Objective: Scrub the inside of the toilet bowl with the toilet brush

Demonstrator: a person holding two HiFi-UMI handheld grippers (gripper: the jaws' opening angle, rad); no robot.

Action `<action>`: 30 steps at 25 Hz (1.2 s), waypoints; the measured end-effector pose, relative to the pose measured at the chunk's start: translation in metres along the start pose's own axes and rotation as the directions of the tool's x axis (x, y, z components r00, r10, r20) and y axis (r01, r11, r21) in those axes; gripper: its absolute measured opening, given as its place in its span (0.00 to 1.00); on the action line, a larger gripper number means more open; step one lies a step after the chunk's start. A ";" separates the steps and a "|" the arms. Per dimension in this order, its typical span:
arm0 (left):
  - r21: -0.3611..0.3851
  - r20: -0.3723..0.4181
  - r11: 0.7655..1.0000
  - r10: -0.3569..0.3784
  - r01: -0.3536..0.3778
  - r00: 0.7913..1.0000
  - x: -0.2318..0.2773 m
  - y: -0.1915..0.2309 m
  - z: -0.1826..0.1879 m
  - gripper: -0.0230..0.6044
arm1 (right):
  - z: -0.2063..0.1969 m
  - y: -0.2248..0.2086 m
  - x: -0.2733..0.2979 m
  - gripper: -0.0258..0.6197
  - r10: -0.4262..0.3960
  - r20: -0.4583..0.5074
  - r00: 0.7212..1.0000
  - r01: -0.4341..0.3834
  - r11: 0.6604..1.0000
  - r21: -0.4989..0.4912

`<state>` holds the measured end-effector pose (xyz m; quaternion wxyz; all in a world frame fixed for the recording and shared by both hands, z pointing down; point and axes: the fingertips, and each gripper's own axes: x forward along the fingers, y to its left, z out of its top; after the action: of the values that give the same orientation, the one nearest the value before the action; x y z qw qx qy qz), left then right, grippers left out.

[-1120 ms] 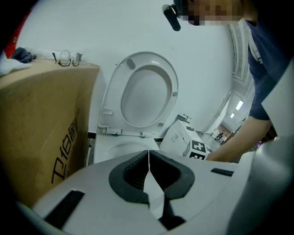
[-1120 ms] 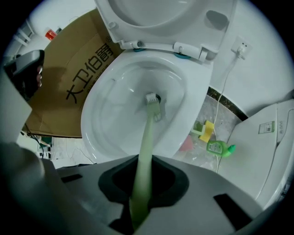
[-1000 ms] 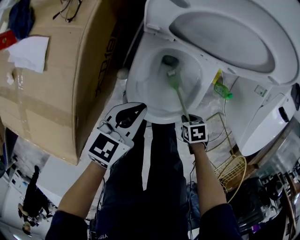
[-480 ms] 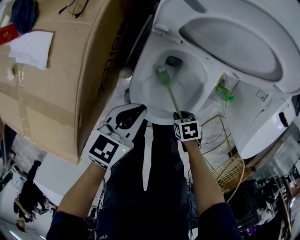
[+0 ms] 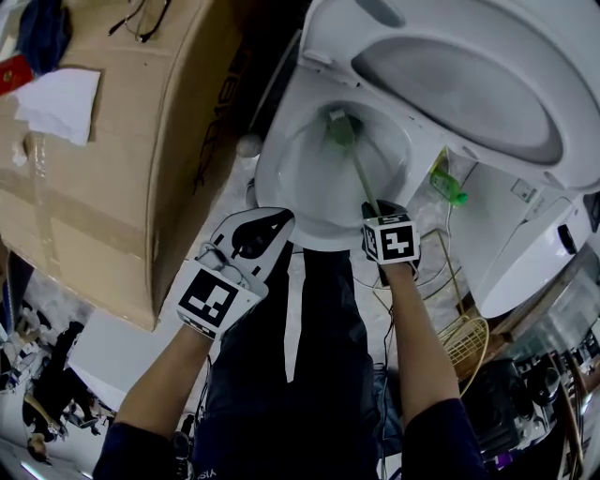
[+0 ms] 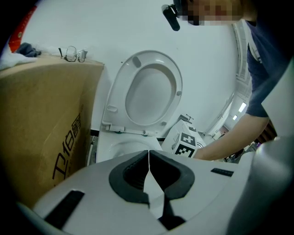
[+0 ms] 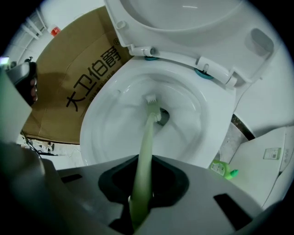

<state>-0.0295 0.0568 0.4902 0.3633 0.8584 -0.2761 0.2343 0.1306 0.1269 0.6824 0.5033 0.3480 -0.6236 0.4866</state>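
A white toilet bowl (image 5: 309, 211) (image 7: 103, 137) stands open, its seat and lid (image 5: 469, 84) (image 6: 149, 94) raised. My right gripper (image 5: 377, 214) (image 7: 140, 197) is shut on the pale green toilet brush (image 5: 354, 169) (image 7: 146, 147) at the bowl's front rim. The brush head (image 5: 336, 126) (image 7: 151, 102) lies deep in the bowl beside the drain hole (image 7: 163, 115). My left gripper (image 5: 255, 230) (image 6: 149, 176) hangs shut and empty just outside the bowl's front left rim.
A big cardboard box (image 5: 103, 159) (image 6: 41, 128) stands left of the toilet, with glasses (image 5: 141, 19) and paper (image 5: 61, 103) on top. A green bottle (image 5: 448, 185) (image 7: 223, 170) and a wire basket (image 5: 464, 342) sit right of the bowl. The person's legs (image 5: 281, 375) fill the near floor.
The brush head has swept from the bowl's left side up toward the back near the drain. My right gripper shifted slightly right. The left gripper stayed still.
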 end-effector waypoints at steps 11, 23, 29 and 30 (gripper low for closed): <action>0.026 -0.007 0.999 -0.021 0.022 1.000 0.014 -0.011 0.012 0.09 | -0.033 -0.038 -0.018 0.12 -0.041 -0.019 0.999 0.042 0.997 0.066; 0.039 -0.020 0.999 -0.028 0.029 0.999 0.011 -0.016 0.003 0.09 | -0.092 -0.014 -0.013 0.11 -0.004 -0.075 0.997 0.012 0.994 0.109; 0.042 -0.020 0.999 -0.025 0.026 0.999 0.003 -0.015 -0.002 0.09 | -0.107 0.023 -0.005 0.11 0.044 -0.099 0.994 -0.036 0.996 0.083; 0.041 -0.020 0.999 -0.025 0.025 1.000 0.001 -0.015 -0.003 0.09 | -0.108 0.030 -0.003 0.11 0.054 -0.103 0.993 -0.046 0.996 0.075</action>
<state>-0.0199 0.0674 0.4857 0.3511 0.8668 -0.2570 0.2437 0.1345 0.2385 0.6742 0.5100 0.3244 -0.5868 0.5388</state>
